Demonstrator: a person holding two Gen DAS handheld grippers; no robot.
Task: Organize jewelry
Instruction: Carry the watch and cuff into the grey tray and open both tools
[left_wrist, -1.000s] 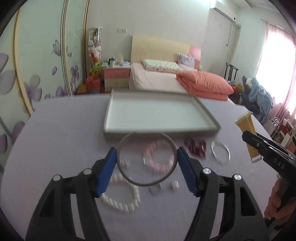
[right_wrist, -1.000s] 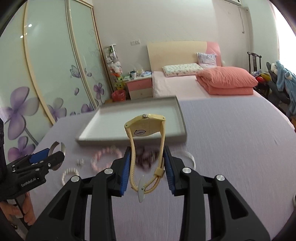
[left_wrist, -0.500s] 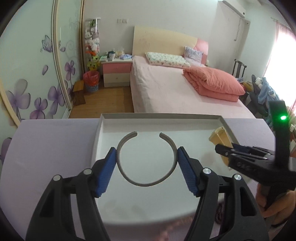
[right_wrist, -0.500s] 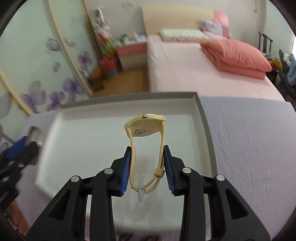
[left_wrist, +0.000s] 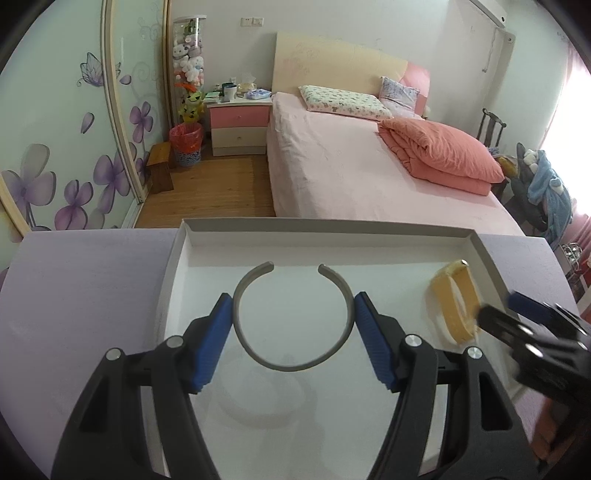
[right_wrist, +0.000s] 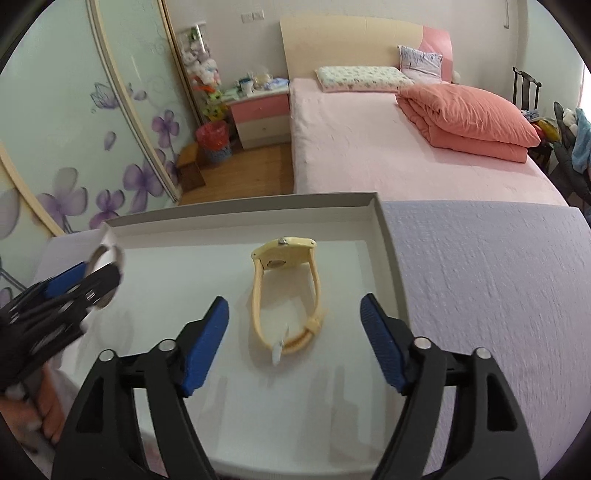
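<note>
**Clerk:** Left wrist view, item one: left gripper (left_wrist: 293, 332), blue pads pressed on both flanks of the grey open bangle (left_wrist: 291, 317). The bangle hangs over the white tray (left_wrist: 325, 224), over its left-centre floor, with the gap in the ring pointing away toward the far wall of the tray. Whether it touches the floor cannot be told; a shadow lies beneath it.

**Checker:** And the other claw?

**Clerk:** Right wrist view, item two: right gripper (right_wrist: 295, 332), jaws just sprung wide, nothing pressed between them. The yellow watch (right_wrist: 286, 291) sits on the tray floor between the pads and just ahead, touching neither. Its long axis runs straight away from the claw, buckle end nearest, case farthest.

**Checker:** Clearance?

**Clerk:** The watch lies right of centre, near the right wall of the tray (right_wrist: 386, 236); bare floor shows on both sides of it. The left gripper (right_wrist: 66, 295) stands well apart at the tray's left side. Judged: the right claw can draw straight back without catching the strap; the bangle has open floor below for release.

**Checker:** Beyond the tray?

**Clerk:** Lilac tablecloth (right_wrist: 480, 277), then a pink bed (left_wrist: 369, 166).
</note>
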